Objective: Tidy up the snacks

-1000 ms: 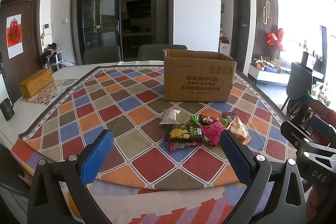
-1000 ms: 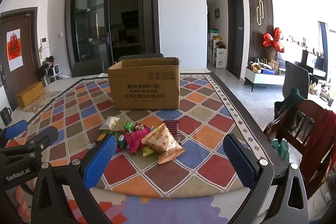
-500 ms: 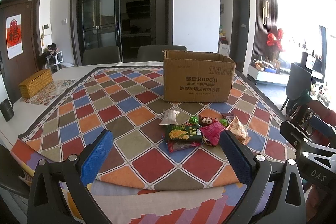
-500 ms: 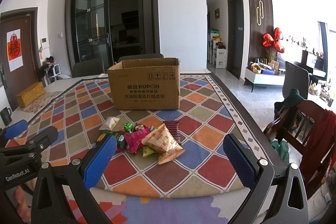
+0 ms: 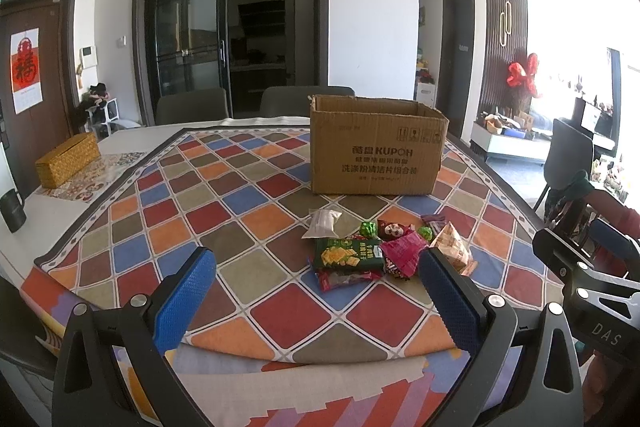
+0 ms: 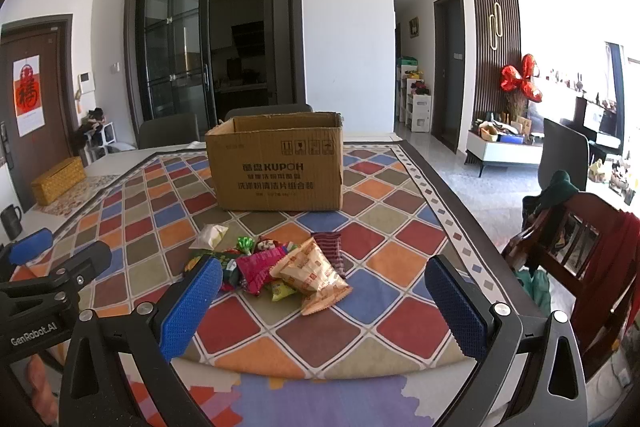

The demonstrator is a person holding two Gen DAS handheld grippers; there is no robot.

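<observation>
A heap of snack packets [image 5: 380, 247] lies on the checkered tablecloth: a green cracker pack [image 5: 347, 254], a pink packet [image 5: 402, 254], an orange-tan bag [image 5: 452, 251] and a white sachet [image 5: 322, 223]. The heap also shows in the right wrist view [image 6: 280, 267], with the orange-tan bag [image 6: 310, 271] nearest. An open cardboard box [image 5: 376, 151] stands behind the heap, also in the right wrist view [image 6: 278, 167]. My left gripper [image 5: 316, 291] is open and empty, near the table's front edge. My right gripper [image 6: 324, 299] is open and empty beside it.
A woven yellow box [image 5: 66, 159] and a dark mug [image 5: 12, 211] sit at the table's left. Grey chairs [image 5: 192, 105] stand behind the table. A wooden chair with clothes [image 6: 580, 247] stands to the right. The tablecloth [image 5: 224, 211] covers most of the table.
</observation>
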